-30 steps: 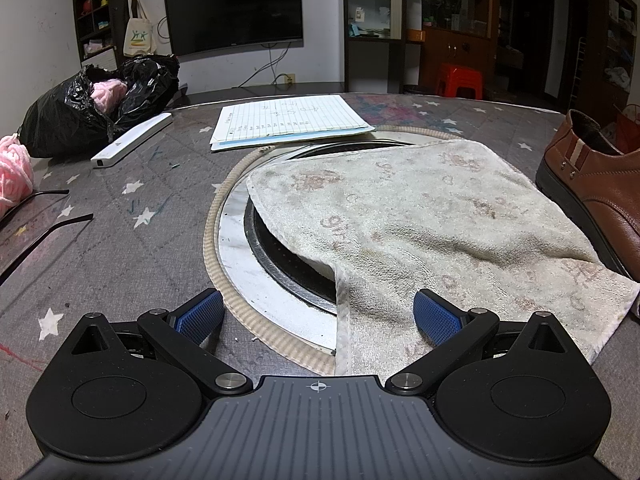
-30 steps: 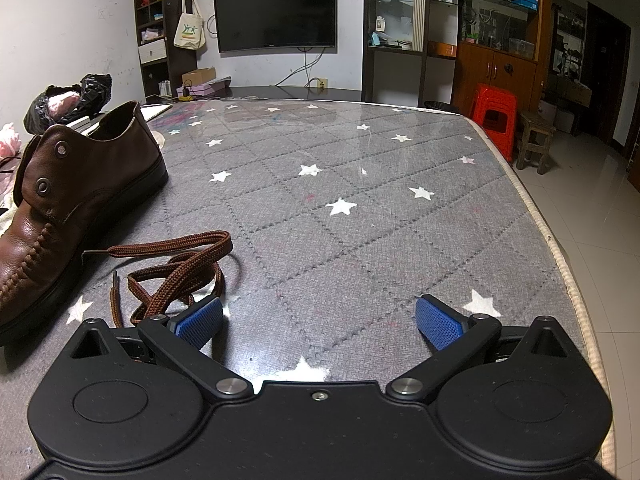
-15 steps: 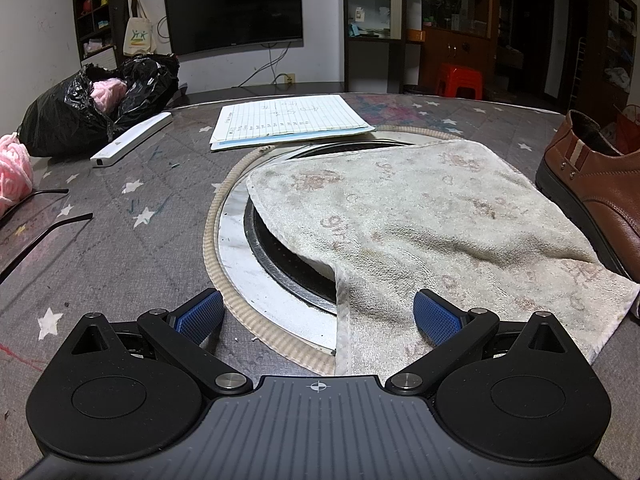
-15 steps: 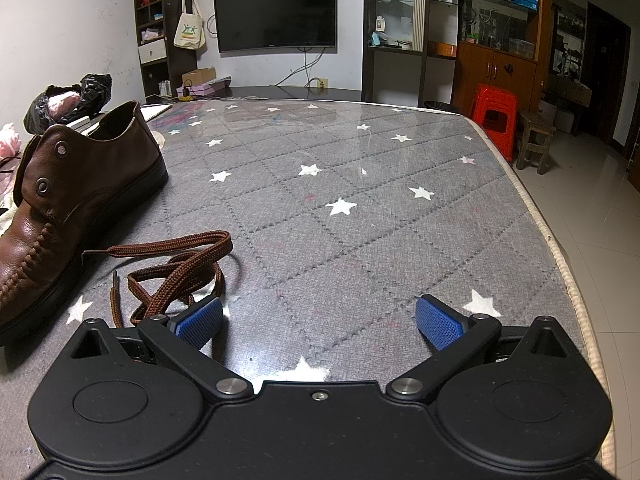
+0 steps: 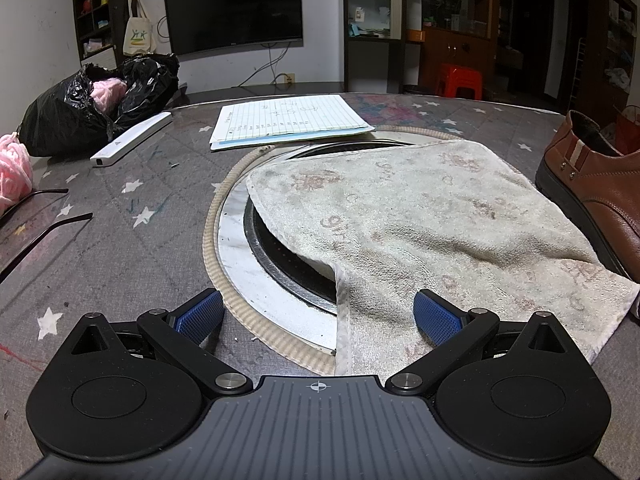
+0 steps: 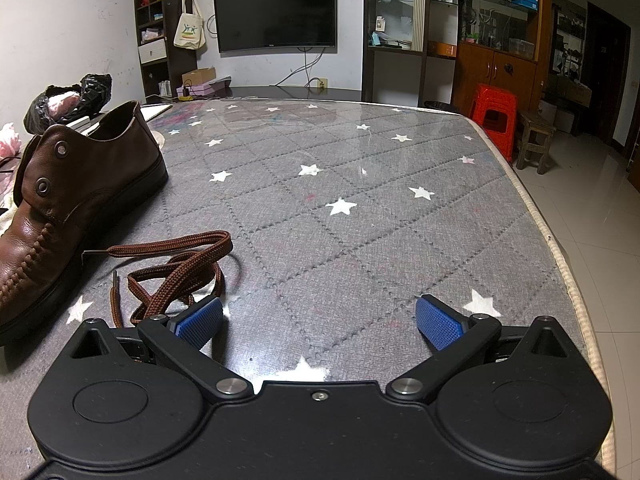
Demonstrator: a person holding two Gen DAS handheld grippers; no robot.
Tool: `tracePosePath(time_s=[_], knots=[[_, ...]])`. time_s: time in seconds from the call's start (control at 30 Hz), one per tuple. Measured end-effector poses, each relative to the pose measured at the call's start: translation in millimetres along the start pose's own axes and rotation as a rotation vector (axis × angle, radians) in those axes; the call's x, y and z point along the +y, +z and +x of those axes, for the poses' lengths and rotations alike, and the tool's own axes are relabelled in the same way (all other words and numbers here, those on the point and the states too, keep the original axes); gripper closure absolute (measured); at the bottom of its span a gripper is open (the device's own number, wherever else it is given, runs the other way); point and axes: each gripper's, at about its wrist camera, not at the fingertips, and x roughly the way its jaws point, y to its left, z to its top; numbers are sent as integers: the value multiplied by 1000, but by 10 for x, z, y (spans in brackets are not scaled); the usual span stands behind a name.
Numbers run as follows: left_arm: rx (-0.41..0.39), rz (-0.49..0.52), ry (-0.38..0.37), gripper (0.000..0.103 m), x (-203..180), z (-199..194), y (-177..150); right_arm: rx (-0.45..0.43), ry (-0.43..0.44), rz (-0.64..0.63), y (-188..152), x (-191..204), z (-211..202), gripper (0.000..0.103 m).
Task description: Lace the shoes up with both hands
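Flat woven lace [image 6: 176, 268] beside seemingly leather shoe [image 6: 68, 200]

In the left wrist view, a towel [image 5: 420, 216] lies across the centre of the desk [image 5: 132, 248], draped over a round recess [image 5: 280, 256] set in the desktop. Behind it, at upper centre, rests a sheet of paper [image 5: 288, 120]. At upper left sits a bag [image 5: 96, 104], with a slim box [image 5: 130, 140] just beside it toward the middle. A shoe [image 5: 596, 184] stands at the right edge, touching the towel.

In the right wrist view, the shoe [image 6: 68, 196] fills the left side, and a shoelace [image 6: 176, 272] lies loose on the desk at lower left, just right of the shoe. A stool [image 6: 494, 116] stands on the floor beyond the desk's far right edge.
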Motion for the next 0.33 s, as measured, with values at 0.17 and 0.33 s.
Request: tracePosePath(time_s=[0.17,0.33], knots=[[0,0,0,0,2,0,0,0,0,0,1,-9,-3,0],[0,-1,0,0,-12,-8,-3,0,0,0,1,-11,-3,0]])
